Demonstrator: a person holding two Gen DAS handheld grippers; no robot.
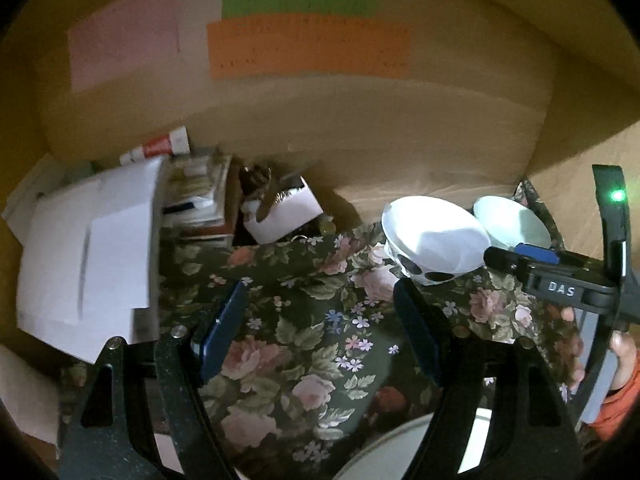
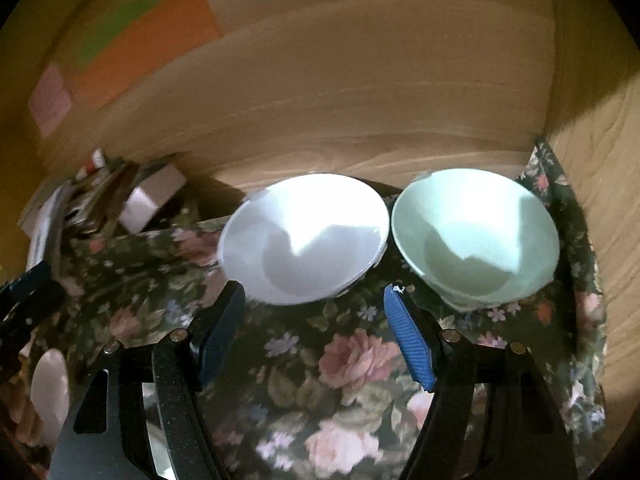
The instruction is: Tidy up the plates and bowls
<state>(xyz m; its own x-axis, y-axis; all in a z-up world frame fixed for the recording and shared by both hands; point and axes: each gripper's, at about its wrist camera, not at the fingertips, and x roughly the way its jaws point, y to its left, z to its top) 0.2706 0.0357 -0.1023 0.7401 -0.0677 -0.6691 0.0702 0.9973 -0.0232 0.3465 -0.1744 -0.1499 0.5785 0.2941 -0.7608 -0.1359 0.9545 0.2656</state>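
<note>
Two bowls, white bowl (image 2: 304,240) beside pale green bowl (image 2: 476,236), at far right corner of floral tablecloth (image 2: 320,380); left gripper (image 1: 320,328) and right gripper (image 2: 316,336) both spread, empty.

Lived-in home corner, dimly lit. Floral tablecloth (image 2: 352,364) covers the surface, wood-panelled wall (image 2: 360,92) behind. Two household bowls, white bowl (image 2: 304,236) and pale green bowl (image 2: 476,232). Cluttered papers (image 1: 88,256) and stacked books (image 1: 200,196) to one side, coloured paper sheets (image 1: 308,50) stuck on the wall

Left tool (image 1: 320,320) spread wide, gripping nothing; right tool (image 2: 316,320) likewise.
</note>
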